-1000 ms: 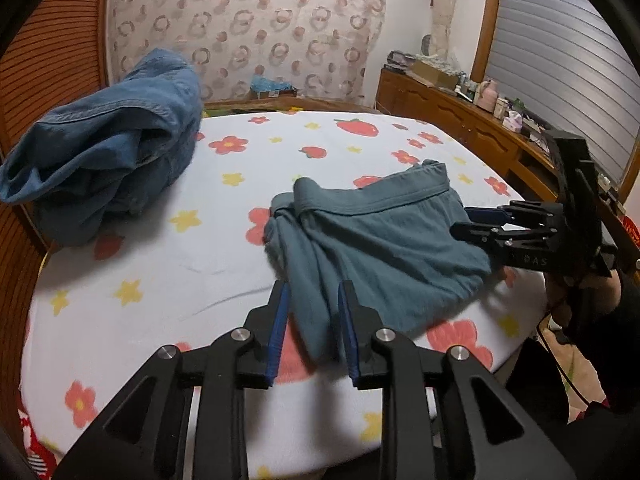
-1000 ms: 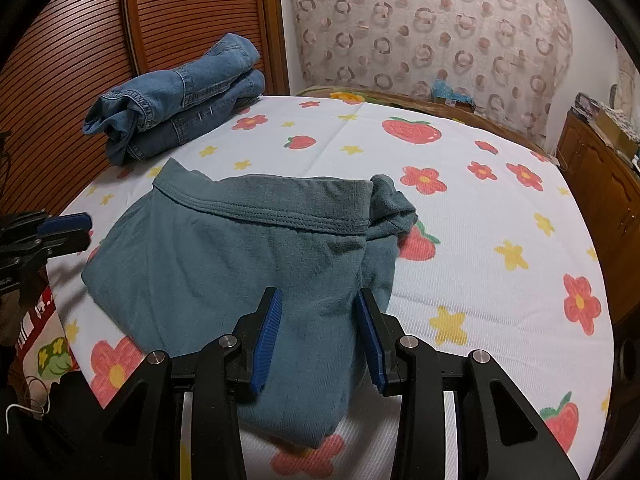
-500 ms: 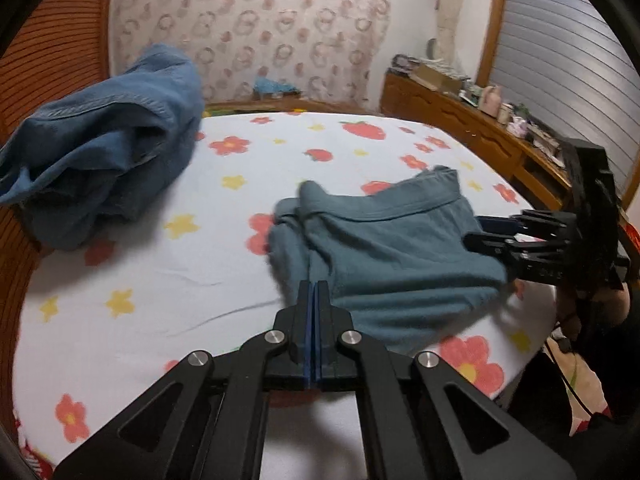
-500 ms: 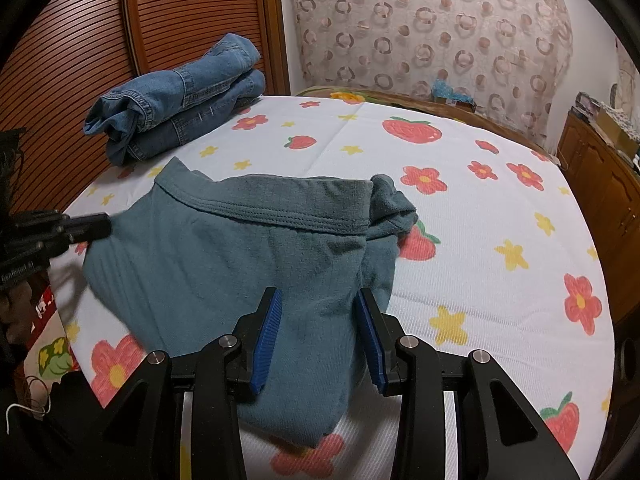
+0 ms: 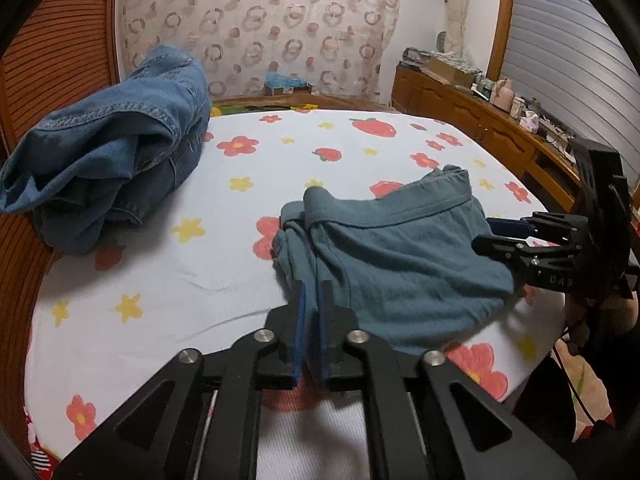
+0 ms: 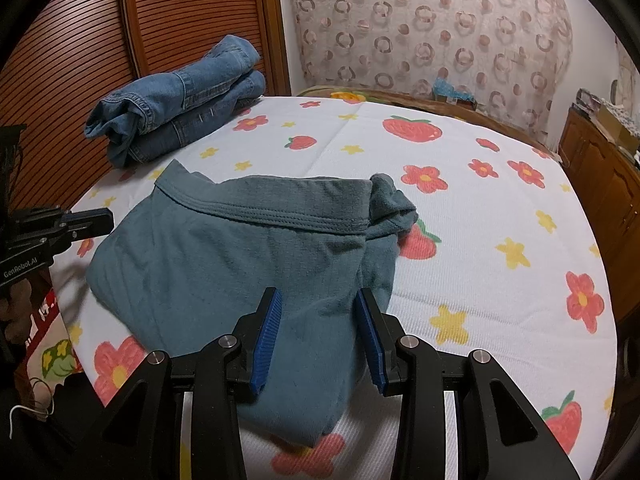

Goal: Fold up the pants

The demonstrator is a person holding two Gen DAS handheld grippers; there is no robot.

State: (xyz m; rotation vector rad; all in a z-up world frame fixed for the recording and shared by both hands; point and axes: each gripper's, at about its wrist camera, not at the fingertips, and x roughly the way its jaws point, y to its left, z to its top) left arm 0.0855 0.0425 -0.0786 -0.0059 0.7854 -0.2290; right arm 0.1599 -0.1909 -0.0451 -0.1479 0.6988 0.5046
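The teal pants (image 6: 240,264) lie near the front edge of the bed (image 6: 460,216), already folded into a squat block with the waistband (image 6: 280,212) running across the far side; one end is bunched and rumpled rather than flat, so the fold looks mostly done but untidy; what seems left is a last fold or some smoothing, and perhaps a move beside the other pile.

The left gripper (image 5: 313,328) sits low over the bunched end of the pants, its blue-padded jaws drawn nearly together with only a thin slit between them; whether any cloth is pinched in that slit I cannot tell, since the jaw tips cover the spot. The right gripper (image 6: 318,336) hovers over the near part of the pants with its jaws wide apart and nothing between them but the cloth lying below; from the left wrist view it comes in at the opposite end of the garment.

The bed wears a white sheet printed with red flowers, yellow stars and strawberries; it lies fairly smooth, with a few soft creases. A pair of jeans (image 6: 180,96) sits folded at the far corner, well apart from the pants. Behind stand a slatted wooden door (image 6: 192,20) and a curtain (image 6: 420,20) patterned with rings; a wooden sideboard (image 5: 480,120) crowded with small items runs along one side.
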